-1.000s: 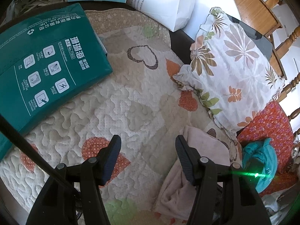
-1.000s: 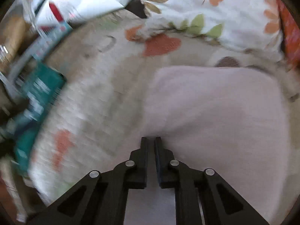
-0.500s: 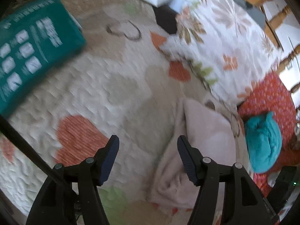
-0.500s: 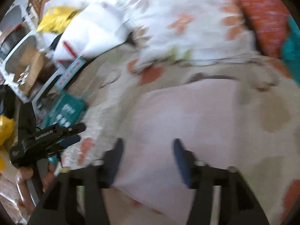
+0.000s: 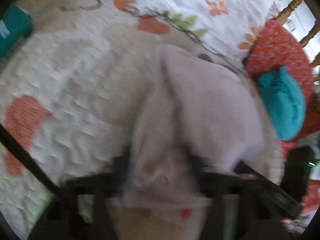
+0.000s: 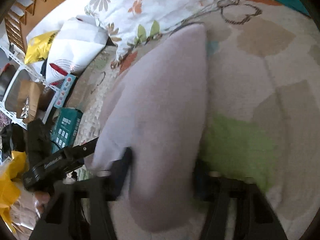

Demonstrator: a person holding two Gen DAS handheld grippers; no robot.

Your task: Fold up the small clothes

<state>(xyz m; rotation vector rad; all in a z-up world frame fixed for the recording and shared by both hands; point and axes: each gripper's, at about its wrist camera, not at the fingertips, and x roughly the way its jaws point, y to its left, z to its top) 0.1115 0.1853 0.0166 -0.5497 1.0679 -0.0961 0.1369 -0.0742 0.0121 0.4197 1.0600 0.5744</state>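
Observation:
A pale pink garment (image 5: 210, 104) lies bunched on the heart-patterned quilt (image 5: 70, 70). In the blurred left wrist view my left gripper (image 5: 158, 166) has its jaws closing, with a gathered fold of the pink cloth filling the gap and touching both fingers. In the right wrist view the same pink garment (image 6: 166, 92) runs up from my right gripper (image 6: 163, 166), whose jaws are also closing with the cloth's near end pressed between them. The left gripper's black body (image 6: 60, 160) and a person's hand (image 6: 42, 198) show at the left of that view.
A teal cloth (image 5: 282, 104) rests on a red patterned cushion (image 5: 280, 48) at the right. A floral pillow (image 5: 200, 4) lies beyond the garment. A green box (image 6: 66, 128), a white bag (image 6: 76, 46) and shelving clutter border the quilt's left side.
Both grippers dropped and moved in over the pink garment. The left, beside it with an empty gap before, now has cloth between its fingers. The right opened, then took in the garment's near end.

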